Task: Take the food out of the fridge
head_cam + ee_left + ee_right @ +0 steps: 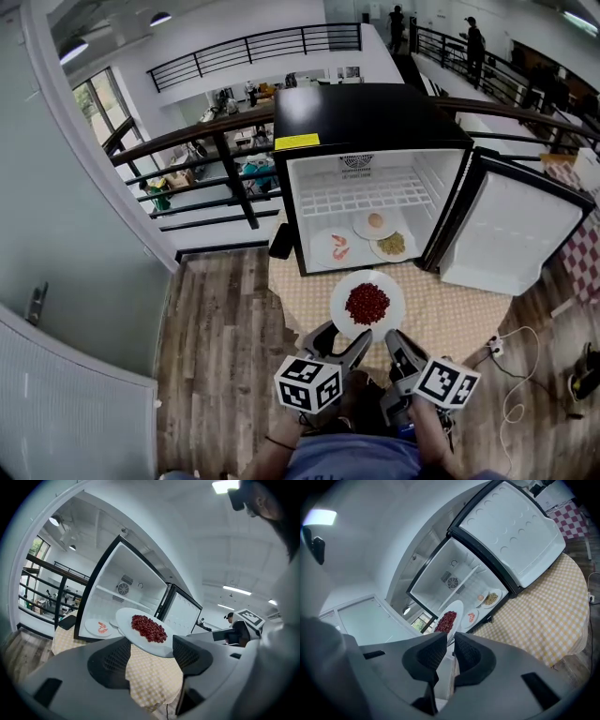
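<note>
At the far edge of the checked cloth [450,314], a black fridge [370,117] is standing, its white door [516,230] hanging open to the right. Over the cloth's middle, just outside the fridge front, a white plate [394,295] of red food [367,303] is being carried. The right gripper [451,644] is pinching the plate's near rim between almost closed jaws. The left gripper [150,656] is holding its jaws spread wide about the rim, unclamped. On the fridge floor three smaller plates are lying: shrimp plate [335,247], yellowish-food plate [392,245], bun plate [375,223].

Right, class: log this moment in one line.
plate: outside fridge | right gripper: shut on plate | left gripper: open | fridge: three plates inside
</note>
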`<action>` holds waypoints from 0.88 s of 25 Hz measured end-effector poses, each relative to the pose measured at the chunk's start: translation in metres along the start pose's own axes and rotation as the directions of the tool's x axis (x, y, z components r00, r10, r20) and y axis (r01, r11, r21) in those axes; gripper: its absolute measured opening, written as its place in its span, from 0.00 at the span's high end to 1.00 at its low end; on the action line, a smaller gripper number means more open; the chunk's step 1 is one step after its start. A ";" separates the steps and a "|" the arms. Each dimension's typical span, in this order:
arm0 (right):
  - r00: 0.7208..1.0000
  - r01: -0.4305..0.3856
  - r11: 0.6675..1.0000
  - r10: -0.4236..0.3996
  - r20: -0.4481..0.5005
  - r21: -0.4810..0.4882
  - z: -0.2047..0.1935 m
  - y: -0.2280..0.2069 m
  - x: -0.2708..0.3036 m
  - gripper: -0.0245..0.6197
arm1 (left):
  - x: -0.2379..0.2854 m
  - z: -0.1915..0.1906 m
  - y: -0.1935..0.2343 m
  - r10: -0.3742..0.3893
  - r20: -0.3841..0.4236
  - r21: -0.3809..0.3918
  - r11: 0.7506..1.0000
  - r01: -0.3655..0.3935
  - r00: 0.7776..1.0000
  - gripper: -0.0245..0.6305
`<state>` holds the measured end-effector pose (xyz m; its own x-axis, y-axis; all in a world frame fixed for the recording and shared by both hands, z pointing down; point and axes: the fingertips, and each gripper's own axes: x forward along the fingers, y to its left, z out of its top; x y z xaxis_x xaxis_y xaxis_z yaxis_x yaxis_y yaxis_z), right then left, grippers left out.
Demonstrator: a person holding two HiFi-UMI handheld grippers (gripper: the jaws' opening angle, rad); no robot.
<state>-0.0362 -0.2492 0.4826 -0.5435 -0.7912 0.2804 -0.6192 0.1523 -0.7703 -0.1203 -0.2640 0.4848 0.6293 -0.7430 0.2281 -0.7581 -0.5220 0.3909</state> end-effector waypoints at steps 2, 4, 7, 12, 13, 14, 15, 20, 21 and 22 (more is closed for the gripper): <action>1.000 0.009 1.000 -0.009 -0.009 0.000 -0.007 0.001 -0.004 0.87 | -0.008 -0.003 -0.001 0.003 -0.001 -0.002 1.000 -0.003 1.000 0.52; 1.000 0.008 1.000 -0.008 -0.018 -0.001 -0.012 0.004 -0.006 0.87 | -0.014 -0.005 -0.001 0.008 0.001 -0.005 1.000 -0.008 1.000 0.52; 0.999 0.013 1.000 -0.013 -0.037 -0.013 -0.018 0.008 -0.009 0.87 | -0.022 -0.007 -0.001 0.017 0.002 -0.016 1.000 -0.017 1.000 0.52; 0.999 0.000 0.999 -0.001 -0.054 -0.032 -0.016 0.009 -0.017 0.87 | -0.027 -0.008 -0.010 0.039 0.015 -0.031 0.999 -0.038 0.999 0.52; 0.998 -0.007 0.999 0.006 -0.056 -0.031 -0.015 0.010 -0.019 0.87 | -0.028 -0.007 -0.013 0.045 0.020 -0.028 0.999 -0.044 0.999 0.52; 0.998 -0.014 0.999 0.012 -0.058 -0.029 -0.014 0.010 -0.022 0.87 | -0.029 -0.006 -0.016 0.050 0.024 -0.024 0.999 -0.049 0.998 0.52; 0.998 -0.019 0.999 0.018 -0.060 -0.027 -0.013 0.011 -0.026 0.87 | -0.030 -0.006 -0.020 0.054 0.028 -0.019 0.998 -0.054 0.998 0.52; 0.996 -0.040 0.999 0.038 -0.083 -0.019 -0.012 0.003 -0.054 0.87 | -0.035 -0.017 -0.049 0.082 0.035 -0.022 0.996 -0.081 0.996 0.52; 0.995 -0.042 0.999 0.041 -0.088 -0.017 -0.013 0.001 -0.062 0.87 | -0.037 -0.021 -0.056 0.089 0.036 -0.027 0.996 -0.088 0.995 0.52; 0.995 -0.045 0.999 0.044 -0.092 -0.016 -0.014 -0.002 -0.071 0.87 | -0.038 -0.025 -0.065 0.095 0.036 -0.032 0.995 -0.094 0.995 0.52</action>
<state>-0.0042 -0.1853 0.4720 -0.6201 -0.7256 0.2982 -0.6028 0.1975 -0.7730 -0.0908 -0.1915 0.4735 0.5478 -0.8038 0.2318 -0.8080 -0.4365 0.3957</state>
